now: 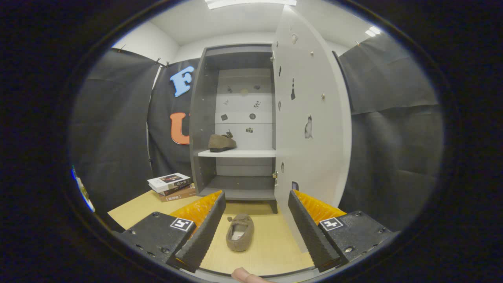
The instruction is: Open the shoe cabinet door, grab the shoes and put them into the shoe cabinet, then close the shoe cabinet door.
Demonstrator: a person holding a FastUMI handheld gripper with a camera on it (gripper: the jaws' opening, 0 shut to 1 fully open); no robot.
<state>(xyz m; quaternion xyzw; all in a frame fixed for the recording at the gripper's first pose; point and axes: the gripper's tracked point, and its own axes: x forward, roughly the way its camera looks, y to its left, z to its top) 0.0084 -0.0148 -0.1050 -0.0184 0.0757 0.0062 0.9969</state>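
A grey shoe cabinet (pixel 204 118) stands ahead with its door (pixel 314 102) swung wide open to the right of the opening. One brown shoe (pixel 221 142) sits on the white middle shelf (pixel 243 153), at its left side. A second brown shoe (pixel 239 232) lies on the wooden floor (pixel 271 243) in front of the cabinet, between my fingers and slightly ahead of them. My gripper (pixel 256 204) is open, its fingers wide apart and touching nothing.
A small stack of books (pixel 171 186) lies on the floor left of the cabinet's base. Black cloth walls close in on both sides. The open door's edge reaches down close to my right finger. A fingertip (pixel 244 275) shows just behind the fingers.
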